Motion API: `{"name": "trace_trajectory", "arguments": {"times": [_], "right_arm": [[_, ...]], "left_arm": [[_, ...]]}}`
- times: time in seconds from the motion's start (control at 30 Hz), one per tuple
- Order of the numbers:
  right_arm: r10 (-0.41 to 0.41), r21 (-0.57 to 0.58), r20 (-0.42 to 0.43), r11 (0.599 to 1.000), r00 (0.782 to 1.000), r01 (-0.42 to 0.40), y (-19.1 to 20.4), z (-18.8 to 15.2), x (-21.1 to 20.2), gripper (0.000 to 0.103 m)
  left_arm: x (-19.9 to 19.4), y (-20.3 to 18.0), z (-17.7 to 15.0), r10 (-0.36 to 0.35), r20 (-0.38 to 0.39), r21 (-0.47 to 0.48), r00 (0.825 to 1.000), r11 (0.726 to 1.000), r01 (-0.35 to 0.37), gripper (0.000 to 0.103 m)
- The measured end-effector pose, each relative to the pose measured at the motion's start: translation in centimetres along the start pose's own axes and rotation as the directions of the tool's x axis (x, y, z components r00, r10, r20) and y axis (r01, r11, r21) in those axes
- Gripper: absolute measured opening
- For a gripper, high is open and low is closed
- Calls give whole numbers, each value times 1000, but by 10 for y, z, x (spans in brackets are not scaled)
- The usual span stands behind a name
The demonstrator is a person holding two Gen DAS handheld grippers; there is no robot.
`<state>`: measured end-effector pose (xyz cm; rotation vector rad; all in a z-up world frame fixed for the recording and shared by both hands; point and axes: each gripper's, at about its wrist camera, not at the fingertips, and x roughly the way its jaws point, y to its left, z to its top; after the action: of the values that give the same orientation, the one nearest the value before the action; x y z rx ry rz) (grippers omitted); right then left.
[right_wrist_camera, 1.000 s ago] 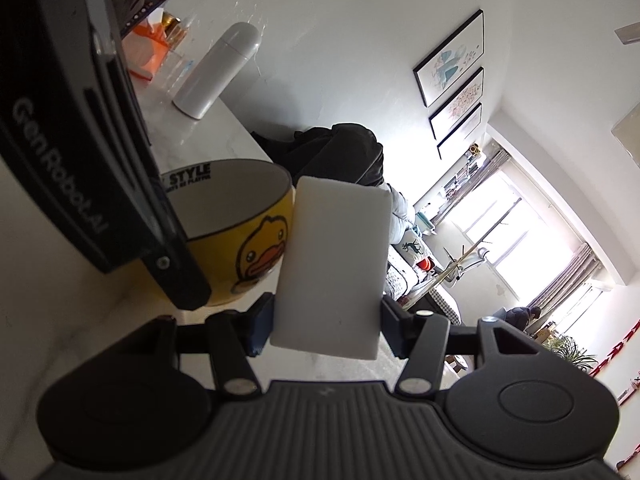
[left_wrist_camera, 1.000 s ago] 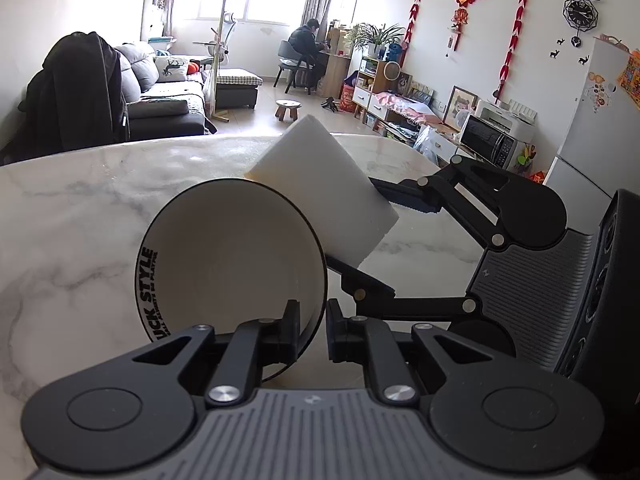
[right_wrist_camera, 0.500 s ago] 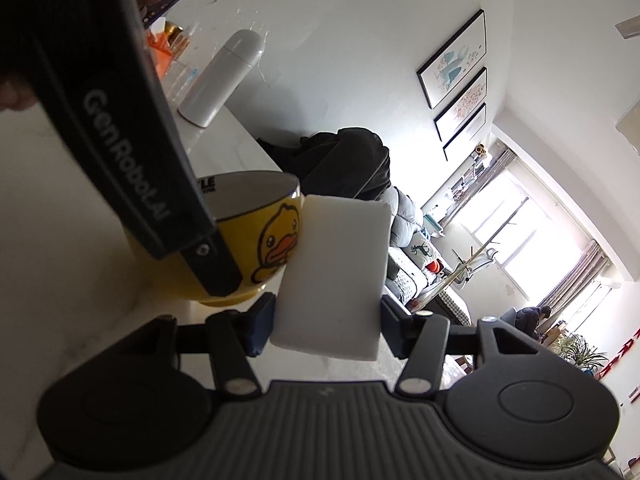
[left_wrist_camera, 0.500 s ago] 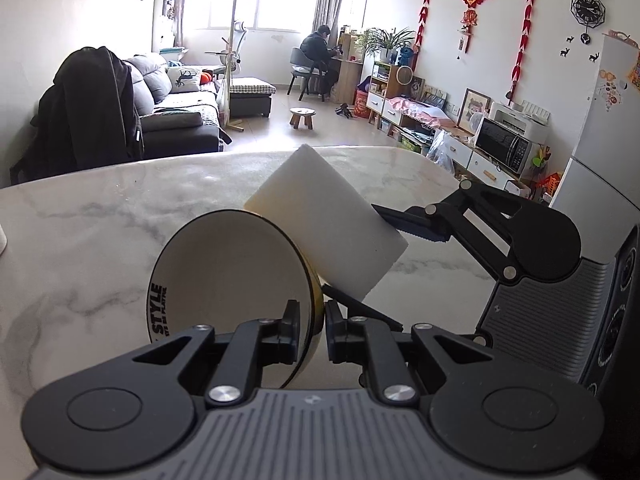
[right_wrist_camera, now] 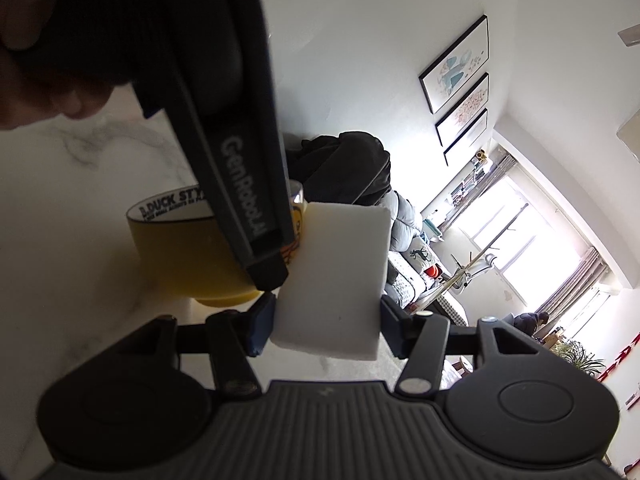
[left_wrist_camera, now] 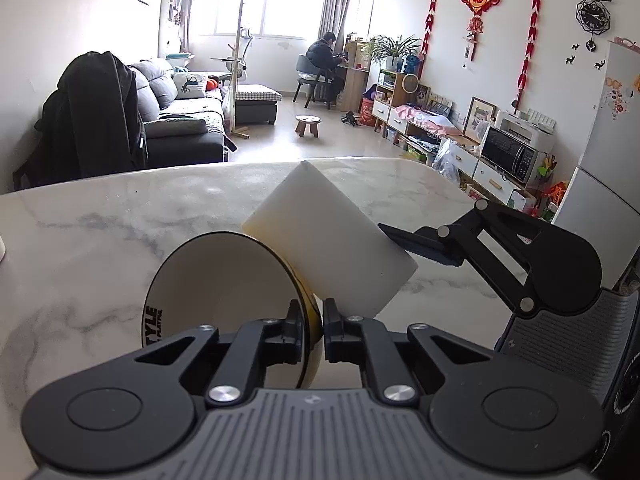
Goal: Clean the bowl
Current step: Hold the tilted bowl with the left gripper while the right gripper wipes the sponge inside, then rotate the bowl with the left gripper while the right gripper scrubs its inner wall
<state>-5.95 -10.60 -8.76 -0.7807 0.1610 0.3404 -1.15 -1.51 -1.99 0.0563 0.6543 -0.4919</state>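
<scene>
Bowl, yellow outside, white and empty inside, is pinched at its rim by the left gripper; the right gripper clamps a white sponge against its outer wall.

Both grippers are matte black plastic with ribbed grey bodies, silver screws, and "GenRobot.AI" lettering along one side.

The left gripper is clamping narrowly at six o'clock in its view, while the right gripper is reaching in from three o'clock, its jaws pinching wide.
</scene>
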Motion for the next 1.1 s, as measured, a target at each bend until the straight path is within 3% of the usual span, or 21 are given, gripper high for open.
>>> {"name": "trace_trajectory", "arguments": {"times": [0.9, 1.1], "right_arm": [[-72, -114, 70, 990, 995, 80, 17, -7, -41, 60], [-58, -89, 39, 994, 998, 61, 18, -15, -39, 60]], "left_arm": [[-11, -6, -32, -28, -37, -18, 999, 999, 28, 13], [-11, -4, -32, -33, -38, -23, 999, 999, 32, 13]]}}
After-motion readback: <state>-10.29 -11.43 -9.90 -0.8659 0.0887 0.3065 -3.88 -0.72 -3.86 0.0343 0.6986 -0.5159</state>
